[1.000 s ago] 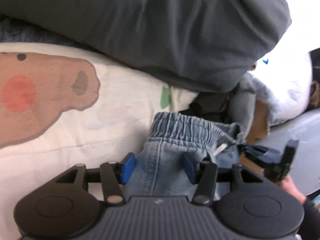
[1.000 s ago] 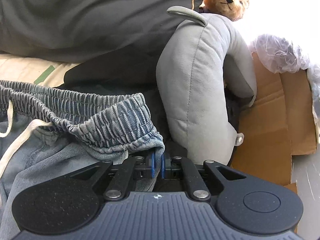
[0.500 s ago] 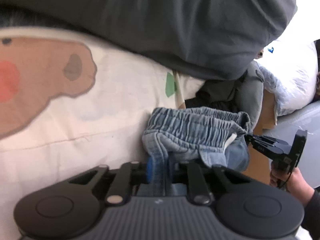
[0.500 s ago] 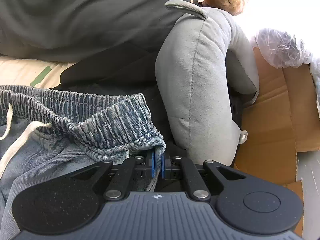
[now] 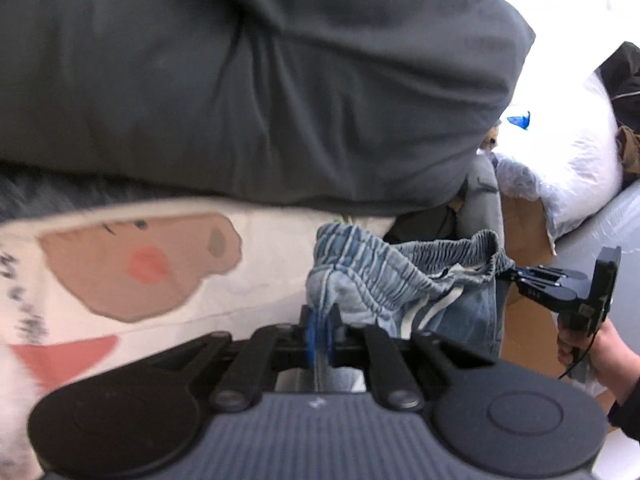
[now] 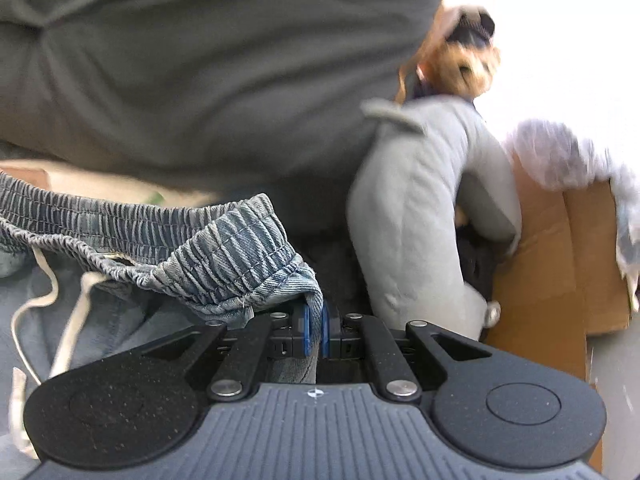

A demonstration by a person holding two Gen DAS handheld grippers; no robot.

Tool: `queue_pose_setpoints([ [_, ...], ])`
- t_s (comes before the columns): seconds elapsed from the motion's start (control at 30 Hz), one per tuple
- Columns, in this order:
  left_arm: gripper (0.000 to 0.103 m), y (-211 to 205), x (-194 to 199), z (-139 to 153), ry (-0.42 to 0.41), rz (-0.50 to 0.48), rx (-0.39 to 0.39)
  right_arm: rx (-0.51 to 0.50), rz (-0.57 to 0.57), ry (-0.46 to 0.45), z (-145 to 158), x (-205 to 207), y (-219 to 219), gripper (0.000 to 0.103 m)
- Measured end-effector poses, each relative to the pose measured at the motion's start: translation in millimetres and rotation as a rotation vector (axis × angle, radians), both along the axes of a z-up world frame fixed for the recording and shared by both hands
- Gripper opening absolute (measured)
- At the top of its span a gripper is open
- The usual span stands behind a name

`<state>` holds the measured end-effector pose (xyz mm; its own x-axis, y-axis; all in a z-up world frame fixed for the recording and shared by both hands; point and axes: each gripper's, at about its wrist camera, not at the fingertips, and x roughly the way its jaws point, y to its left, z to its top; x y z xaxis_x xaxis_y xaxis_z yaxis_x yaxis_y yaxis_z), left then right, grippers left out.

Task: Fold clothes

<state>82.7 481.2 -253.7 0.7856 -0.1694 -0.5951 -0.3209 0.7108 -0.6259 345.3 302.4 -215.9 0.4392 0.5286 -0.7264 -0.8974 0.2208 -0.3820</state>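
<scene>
Beyond both sets of jaws lies a big grey cushion point(image 5: 256, 80), over a cartoon-print sheet point(image 5: 120, 272). Between them hang denim shorts point(image 5: 400, 276), their waistband stretched jaw to jaw, legs hanging below. Left gripper point(image 5: 320, 332) and right gripper point(image 6: 316, 330) each pinch a waistband corner tight, likely to hold it spread for folding.
</scene>
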Motion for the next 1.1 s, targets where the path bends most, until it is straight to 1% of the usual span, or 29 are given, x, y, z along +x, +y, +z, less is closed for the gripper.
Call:
queue_pose_setpoints([
  [0.2,0.005,15,-43,36,0.004,0.085,0.033,0.041,0.102,0.033,31,-34,14,0.004],
  [0.3,0.005,24,-67,49,0.018,0.131,0.035,0.032,0.163,0.061,42,-51,23,0.004],
  [0.4,0.005,29,-82,56,0.042,0.155,0.037,0.005,0.220,0.097,46,-63,37,0.004],
  [0.5,0.005,37,-88,53,0.078,0.187,0.025,-0.038,0.263,0.121,38,-70,55,0.004],
  [0.63,0.005,46,-85,43,0.117,0.203,0.049,-0.099,0.296,0.141,22,-71,75,0.004],
  [0.73,0.005,55,-79,33,0.146,0.207,0.057,-0.125,0.289,0.163,8,-64,92,0.003],
  [0.9,0.005,63,-66,26,0.160,0.200,0.092,-0.161,0.278,0.170,-15,-56,114,0.003],
  [1.03,0.005,70,-61,32,0.171,0.214,0.130,-0.185,0.281,0.184,-25,-48,123,0.003],
  [1.1,0.005,75,-54,27,0.183,0.220,0.141,-0.199,0.283,0.189,-31,-47,130,0.004],
])
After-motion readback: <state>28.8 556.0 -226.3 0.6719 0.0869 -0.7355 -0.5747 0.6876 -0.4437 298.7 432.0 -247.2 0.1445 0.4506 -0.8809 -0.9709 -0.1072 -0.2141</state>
